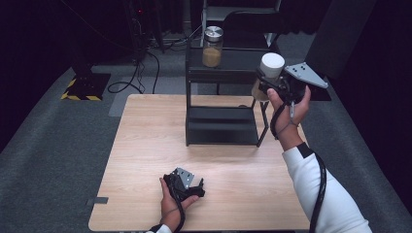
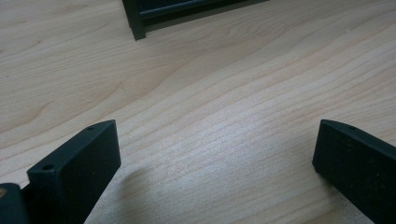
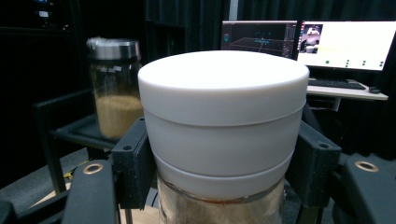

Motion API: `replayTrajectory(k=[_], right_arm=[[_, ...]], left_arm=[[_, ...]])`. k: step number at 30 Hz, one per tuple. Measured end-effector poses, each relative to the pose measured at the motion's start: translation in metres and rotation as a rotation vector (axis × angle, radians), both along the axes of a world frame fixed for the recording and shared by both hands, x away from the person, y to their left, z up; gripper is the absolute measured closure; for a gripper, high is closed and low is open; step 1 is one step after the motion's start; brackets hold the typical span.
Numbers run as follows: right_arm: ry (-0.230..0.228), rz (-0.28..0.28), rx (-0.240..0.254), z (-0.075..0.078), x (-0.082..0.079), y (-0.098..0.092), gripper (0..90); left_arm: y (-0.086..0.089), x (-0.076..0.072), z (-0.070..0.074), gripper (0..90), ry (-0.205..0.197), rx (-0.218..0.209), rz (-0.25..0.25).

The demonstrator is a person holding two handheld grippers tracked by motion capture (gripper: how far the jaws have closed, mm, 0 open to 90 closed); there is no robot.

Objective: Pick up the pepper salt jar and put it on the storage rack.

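Gripping a white-lidded jar (image 3: 219, 135) — right gripper (image 3: 219, 172) — no legible label.

Upper middle of the high view: black two-tier shelf rack (image 1: 221, 124) standing on a light wooden table (image 1: 145, 145). On the top shelf, a metal-lidded glass jar (image 1: 213, 46) of tan grains. Upper right of the right gripper view: two lit monitors (image 3: 303, 42), keyboard (image 3: 336, 84).

A lab or recording studio — black curtains (image 1: 43, 29), floor cables (image 1: 131, 80), monitors (image 3: 343, 44) showing tracking software.
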State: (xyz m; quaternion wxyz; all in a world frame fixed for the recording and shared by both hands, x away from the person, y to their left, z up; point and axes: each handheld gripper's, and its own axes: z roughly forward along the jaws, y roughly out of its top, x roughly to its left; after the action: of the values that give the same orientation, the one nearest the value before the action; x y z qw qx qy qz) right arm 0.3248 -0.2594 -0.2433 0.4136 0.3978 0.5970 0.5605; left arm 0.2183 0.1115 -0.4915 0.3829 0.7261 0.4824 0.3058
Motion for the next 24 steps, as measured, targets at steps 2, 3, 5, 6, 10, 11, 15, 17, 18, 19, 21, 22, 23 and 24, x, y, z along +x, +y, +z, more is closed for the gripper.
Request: replayTrajectory(k=[2,3,5,6,10,11,15,17,18,19,21,22,23,24], right_arm=[[-0.007,-0.003,-0.005,0.006,0.002,0.002,34.2],[-0.011,-0.005,-0.010,0.009,0.002,0.003,34.2],[-0.014,-0.006,-0.015,0.014,0.004,0.006,34.2],[-0.016,-0.007,-0.013,0.016,0.005,0.006,34.2],[-0.017,-0.016,-0.007,0.025,0.009,0.009,34.2],[-0.017,-0.019,-0.005,0.026,0.010,0.010,34.2],[-0.012,-0.028,-0.004,0.032,0.017,0.015,34.2],[-0.009,-0.027,0.004,0.035,0.021,0.016,34.2],[-0.011,-0.031,0.004,0.036,0.022,0.018,34.2],[-0.015,-0.033,0.002,0.037,0.024,0.020,34.2],[-0.015,-0.039,-0.001,0.040,0.028,0.024,34.2],[-0.016,-0.042,0.001,0.041,0.030,0.025,34.2],[-0.018,-0.041,0.005,0.042,0.033,0.025,34.2],[-0.018,-0.044,0.007,0.044,0.035,0.026,34.2]], left_arm=[[0.000,0.000,0.000,0.6,-0.003,0.002,0.000],[0.000,0.000,0.000,0.7,-0.003,0.003,0.000],[0.000,0.000,0.000,0.7,-0.001,0.001,0.000],[0.000,0.000,0.000,0.6,0.001,0.000,0.000],[0.000,0.000,0.000,0.6,0.002,-0.002,0.000],[0.000,0.000,0.000,0.7,0.002,-0.002,0.000],[0.000,0.000,0.000,0.7,0.002,0.001,-0.001],[0.000,0.000,0.000,0.6,0.001,-0.002,0.001],[0.000,0.000,0.000,0.7,0.001,-0.003,0.001],[0.000,0.000,0.000,0.7,0.000,-0.002,0.001],[0.000,0.000,0.000,0.7,-0.001,-0.001,0.001],[0.000,0.000,0.000,0.7,-0.001,-0.001,0.001],[0.000,0.000,0.000,0.6,-0.001,0.000,0.001],[0.000,0.000,0.000,0.6,0.000,-0.001,0.001]])
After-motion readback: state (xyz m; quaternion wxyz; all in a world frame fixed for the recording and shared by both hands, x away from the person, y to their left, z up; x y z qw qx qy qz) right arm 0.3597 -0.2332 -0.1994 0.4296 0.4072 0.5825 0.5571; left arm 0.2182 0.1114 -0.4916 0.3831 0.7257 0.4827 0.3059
